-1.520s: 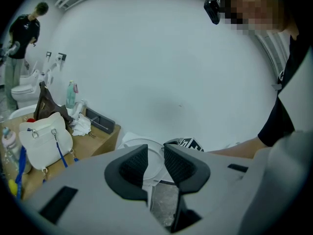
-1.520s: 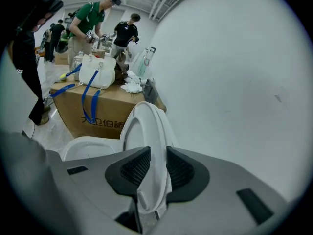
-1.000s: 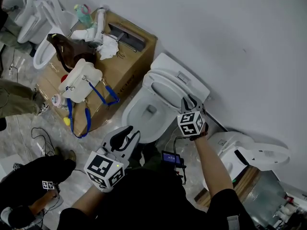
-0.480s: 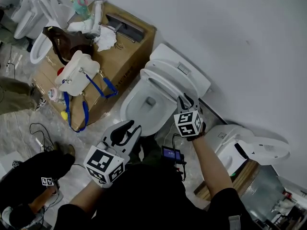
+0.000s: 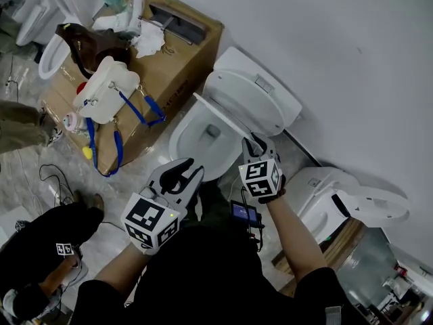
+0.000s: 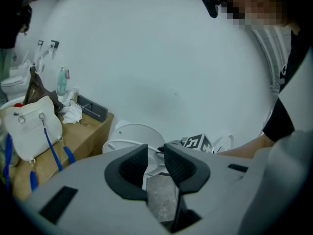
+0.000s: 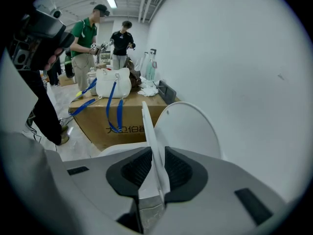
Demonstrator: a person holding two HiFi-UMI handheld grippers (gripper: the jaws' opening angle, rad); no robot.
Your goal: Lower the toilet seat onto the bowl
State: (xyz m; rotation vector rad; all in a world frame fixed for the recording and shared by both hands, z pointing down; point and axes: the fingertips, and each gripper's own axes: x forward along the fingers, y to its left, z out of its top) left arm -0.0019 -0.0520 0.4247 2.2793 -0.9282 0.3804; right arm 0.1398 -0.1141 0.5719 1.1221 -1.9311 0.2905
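Note:
A white toilet stands against the wall, its lid (image 5: 256,92) upright. The seat (image 5: 218,116) is tilted partway between the lid and the bowl (image 5: 189,146). My right gripper (image 5: 252,141) is shut on the seat's front rim; in the right gripper view the thin seat edge (image 7: 149,126) runs up between the pads, with the lid (image 7: 188,131) behind it. My left gripper (image 5: 183,172) hangs open over the floor in front of the bowl, with nothing between its fingers. From the left gripper (image 6: 156,163) view the seat (image 6: 122,143) and the right gripper's marker cube show ahead.
A cardboard box (image 5: 179,59) left of the toilet carries a white bag (image 5: 101,93) with blue straps, a brown bag and bottles. Another toilet (image 5: 338,205) lies at the right. A small screen (image 5: 242,213) and cables lie on the floor. People stand at the far left.
The seat has swung away from the lid, down toward the bowl, with my right gripper holding its rim and drawing back. The left gripper has hardly moved.

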